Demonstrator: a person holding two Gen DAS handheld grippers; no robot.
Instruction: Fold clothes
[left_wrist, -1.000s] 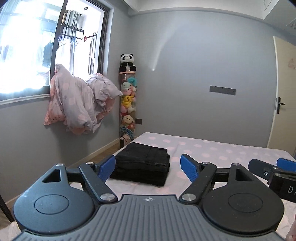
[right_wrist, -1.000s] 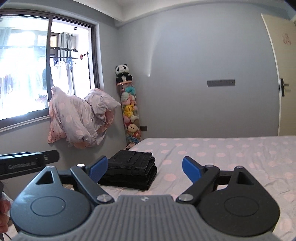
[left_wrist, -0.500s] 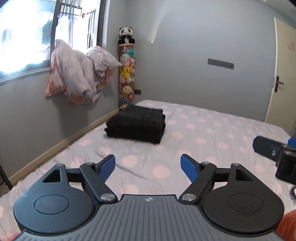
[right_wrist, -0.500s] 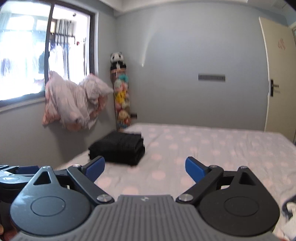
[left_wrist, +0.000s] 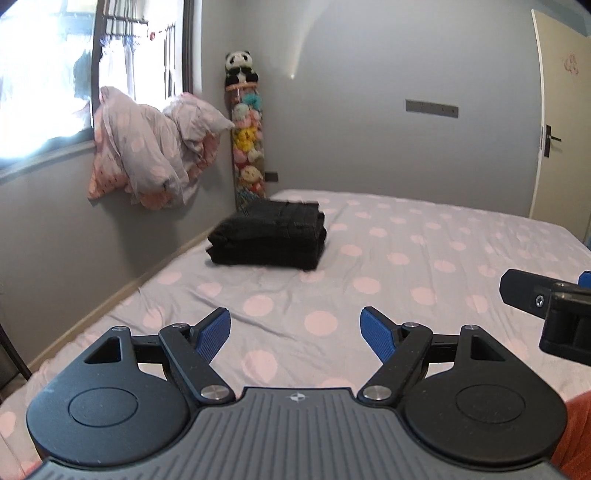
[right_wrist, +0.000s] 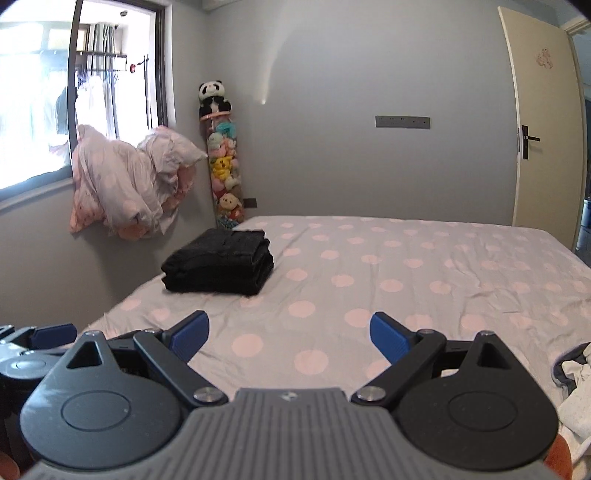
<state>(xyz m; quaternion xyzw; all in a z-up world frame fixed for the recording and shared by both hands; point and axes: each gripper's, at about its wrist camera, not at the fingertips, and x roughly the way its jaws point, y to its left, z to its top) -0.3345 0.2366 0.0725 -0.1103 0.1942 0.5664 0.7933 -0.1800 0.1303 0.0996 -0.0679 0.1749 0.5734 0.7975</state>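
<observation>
Both tools, left tool (left_wrist: 295, 332) and right tool (right_wrist: 290, 334), gape apart, empty, over the bed (right_wrist: 406, 280). A pale garment (right_wrist: 576, 387) is cut off at the right wrist view's lower right edge. Folded black clothes (right_wrist: 218, 266) sit mid-left.

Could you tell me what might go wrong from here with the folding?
1. The folded black stack sits close to the bed's left edge; a careless nudge could push it off.
2. The unfolded clothes show only at the right wrist view's lower right corner, so the open right hand-held gripper may grab them poorly.
3. Both hand-held grippers are close side by side; the left could bump the right.
</observation>
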